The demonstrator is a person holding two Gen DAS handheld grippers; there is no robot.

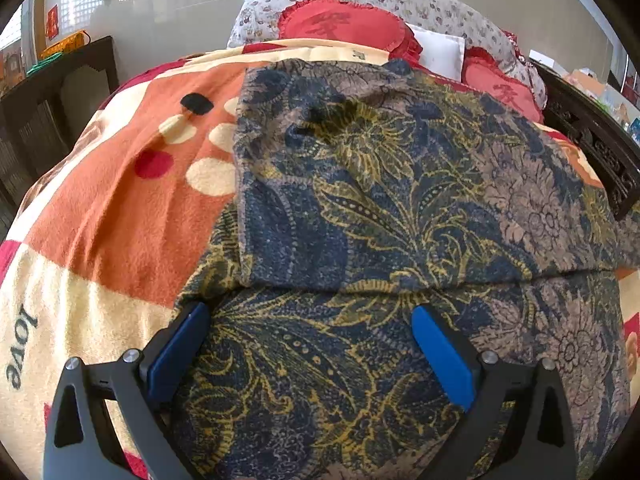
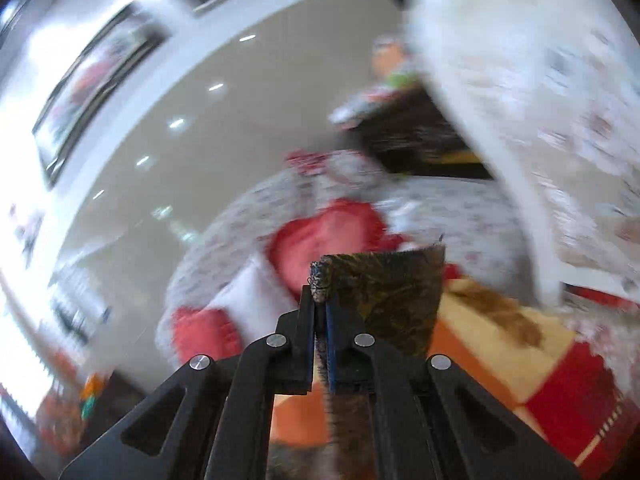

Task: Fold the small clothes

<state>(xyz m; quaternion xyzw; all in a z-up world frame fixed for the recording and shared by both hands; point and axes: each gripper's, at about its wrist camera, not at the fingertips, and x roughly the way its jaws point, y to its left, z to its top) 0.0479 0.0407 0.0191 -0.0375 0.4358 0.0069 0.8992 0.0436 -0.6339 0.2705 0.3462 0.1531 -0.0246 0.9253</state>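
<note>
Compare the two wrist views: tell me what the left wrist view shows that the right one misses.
Only the left wrist view shows the dark blue and gold floral garment spread over the orange, cream and red fleece blanket, with the left gripper open above it. Only the right wrist view shows the right gripper shut on an edge of that garment, lifted. Both show the garment, the blanket and the red ruffled cushion.

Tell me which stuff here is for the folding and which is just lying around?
For the folding:
- dark flowery garment
- right claw, pinching an edge of that fabric
- left claw, open above the cloth

Just lying around:
- orange spotted blanket
- red cushions
- flowery pillow
</note>
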